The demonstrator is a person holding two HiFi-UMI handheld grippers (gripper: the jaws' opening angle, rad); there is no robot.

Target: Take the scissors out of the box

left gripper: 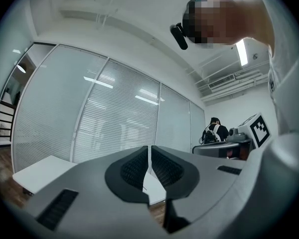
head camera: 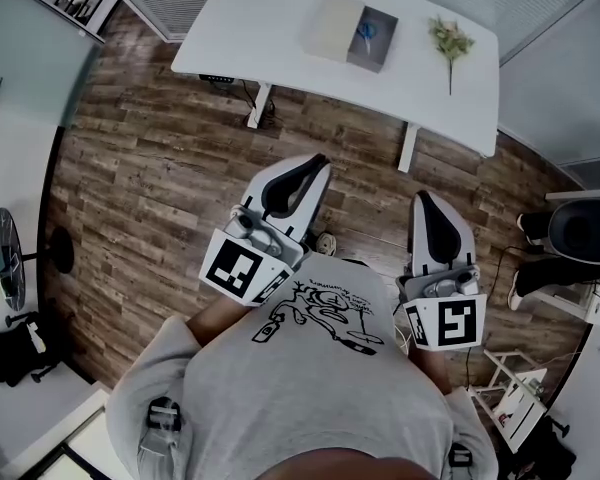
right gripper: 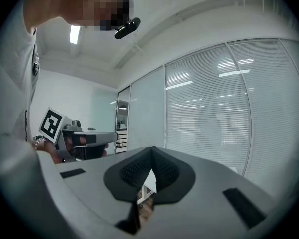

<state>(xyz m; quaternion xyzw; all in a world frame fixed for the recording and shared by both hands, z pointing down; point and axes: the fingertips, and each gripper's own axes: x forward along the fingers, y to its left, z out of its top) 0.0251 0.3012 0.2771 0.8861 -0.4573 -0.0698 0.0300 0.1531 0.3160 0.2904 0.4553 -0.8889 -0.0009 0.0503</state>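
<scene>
Jaws on the left gripper (left gripper: 149, 156) were pressed together, just a thin slit between the black ribbed pads, nothing in there. Same deal with the right gripper (right gripper: 150, 156): pads meeting at the tip, nothing pinched. From the head view both were held up close to the person's chest, over the grey t-shirt with a black drawing (head camera: 315, 368), left one angled a bit toward the right, marker cubes facing up.

Under them was only the brown wood-plank floor (head camera: 150, 168). The white rectangular bench (head camera: 260, 28) sat well apart from both grippers, out ahead. On it lay the flat box, beige on one half and grey on the other (head camera: 335, 28), and the blue-handled scissors (head camera: 368, 33) were lying in the grey half. A green leafy sprig (head camera: 448, 40) lay on the bench to the right of the box, not touching it.

Further out: a dark office chair (head camera: 582, 230) at the right edge, and the gripper views showed a glass wall with closed white blinds (left gripper: 114, 118) behind the bench.
</scene>
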